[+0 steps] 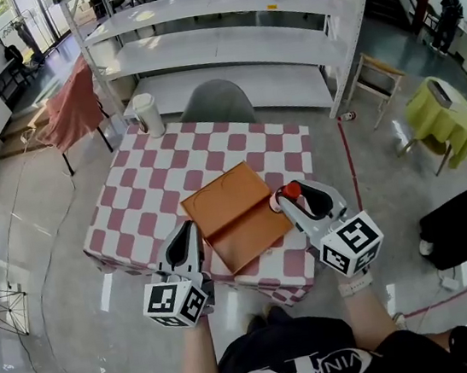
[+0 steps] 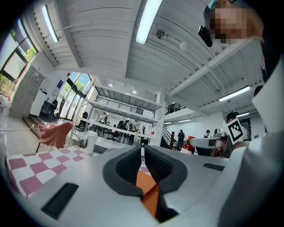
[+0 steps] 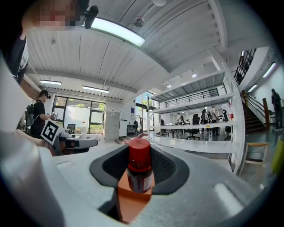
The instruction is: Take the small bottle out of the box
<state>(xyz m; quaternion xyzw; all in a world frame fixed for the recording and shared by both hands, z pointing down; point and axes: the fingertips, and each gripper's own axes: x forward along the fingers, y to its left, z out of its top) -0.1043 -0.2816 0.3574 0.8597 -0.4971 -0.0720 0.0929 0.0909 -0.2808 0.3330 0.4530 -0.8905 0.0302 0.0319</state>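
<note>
Head view first: the small bottle is seen pinched at the tips of the right gripper, red cap up. It's right over the corner of the orange box that lies nearest that gripper. The left gripper is set against the opposite corner of the box, with the edge right at its tips. Whether the box is lying open or closed can't really be made out from up there, tbh.

Left gripper view: the jaws are drawn in to a thin slit and a sliver of orange is caught in the gap, so the box edge looks to be clamped. Probably the box is being pinned so it isn't dragged along with the bottle.

Right gripper view: the bottle is gripped upright between the pads by its dark body, with the cap left poking out above. The box is seen directly below the jaws and just beyond them. Held upright like that, the bottle is less likely to be twisted out of the grip. It's judged to be pretty much clear of the box already, so only the setting down is left.
</note>
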